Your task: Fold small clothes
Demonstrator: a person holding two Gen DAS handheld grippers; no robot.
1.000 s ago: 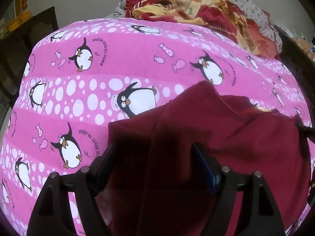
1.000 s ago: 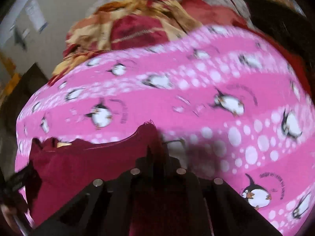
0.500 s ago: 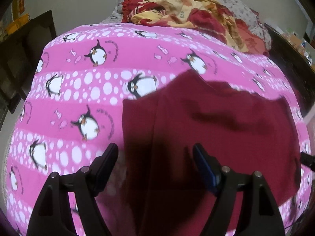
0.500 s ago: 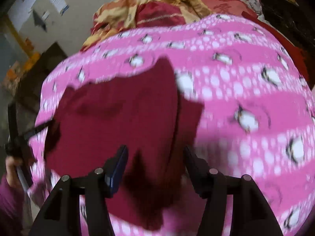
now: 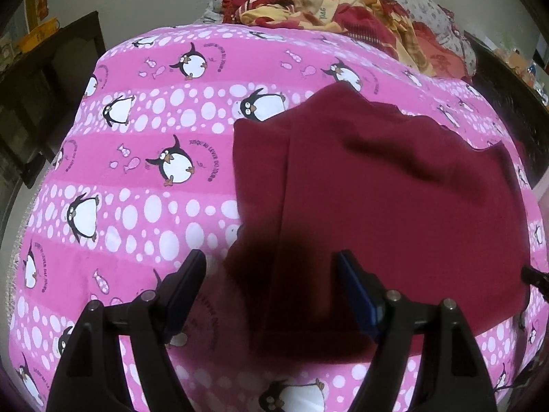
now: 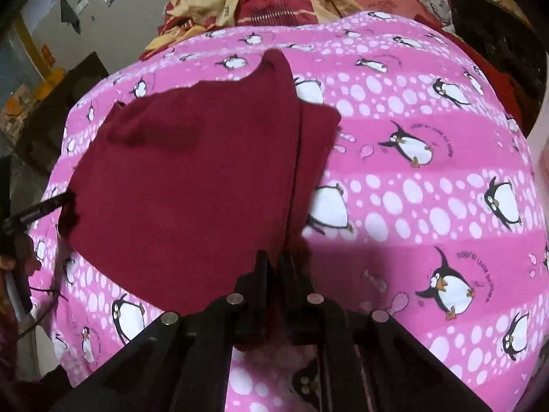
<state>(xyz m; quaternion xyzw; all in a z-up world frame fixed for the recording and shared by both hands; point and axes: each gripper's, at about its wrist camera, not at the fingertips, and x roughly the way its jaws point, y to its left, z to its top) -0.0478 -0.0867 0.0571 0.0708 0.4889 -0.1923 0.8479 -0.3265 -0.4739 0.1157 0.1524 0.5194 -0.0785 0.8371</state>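
Note:
A dark red garment point(image 5: 394, 199) lies spread on the pink penguin bedsheet point(image 5: 137, 158), with a lengthwise fold or seam on its left part. My left gripper point(image 5: 271, 274) is open, its jaws wide apart over the garment's near left edge, holding nothing. In the right wrist view the same garment point(image 6: 192, 185) lies left of centre. My right gripper point(image 6: 274, 264) is shut on the garment's near right edge, cloth pinched between its fingers. The left gripper's tip point(image 6: 51, 204) shows at the garment's far left edge.
A crumpled red and yellow blanket point(image 5: 343, 7) lies at the head of the bed. Dark wooden furniture point(image 5: 51, 79) stands to the left and more dark furniture point(image 6: 497, 34) to the right. The person's hand point(image 6: 13, 261) shows at the left edge.
The garment has been laid out flat on the sheet. My right gripper, open half a second ago, has shut on the near edge. My left gripper has stayed open and drawn back slightly.

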